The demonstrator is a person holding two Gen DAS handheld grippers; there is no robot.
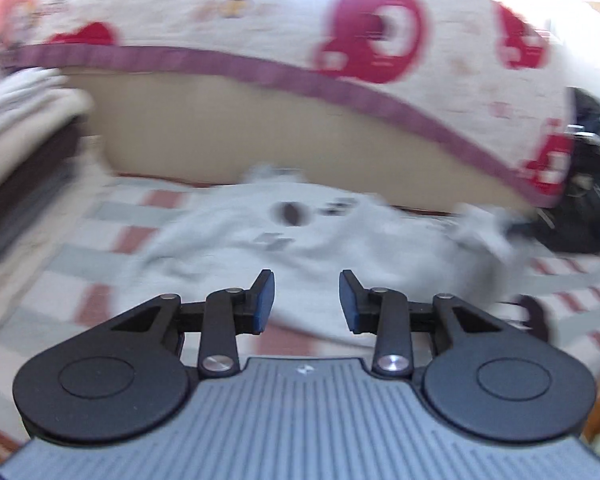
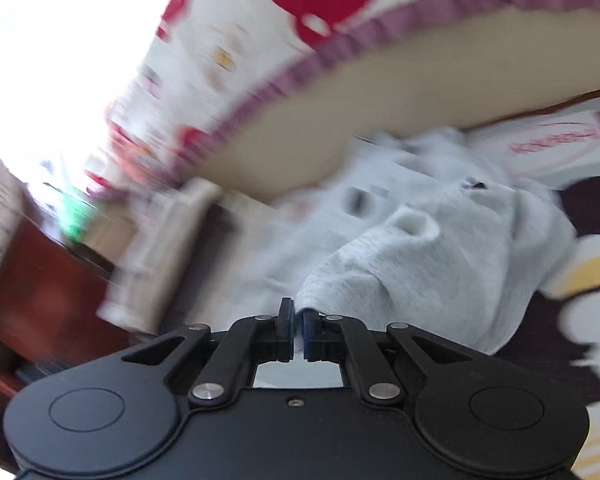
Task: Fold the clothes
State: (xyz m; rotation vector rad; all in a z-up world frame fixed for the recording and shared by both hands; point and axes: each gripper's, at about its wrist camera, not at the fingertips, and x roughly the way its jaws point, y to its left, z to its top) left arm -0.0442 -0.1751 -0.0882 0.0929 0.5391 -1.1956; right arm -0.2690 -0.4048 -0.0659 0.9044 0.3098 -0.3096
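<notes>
Right claw [image 2: 296,326]: pinched on a grey sweatshirt [image 2: 420,264] edge, likely to lift a fold | Left claw [image 1: 306,300]: partly open, empty, above the sweatshirt [image 1: 260,240] | Ahead: garment spread on striped bed sheet [image 1: 100,248] | Beyond: patterned cover [image 1: 220,8] draped over headboard.

left gripper [image 1: 306,300]: black linkage arms, round black discs, silver pivot screws, blue pads [image 1: 265,302], ribbed grey body with small white mark | right gripper [image 2: 296,330]: same black arms, silver screws, blue pads [image 2: 286,330], plain black body
</notes>
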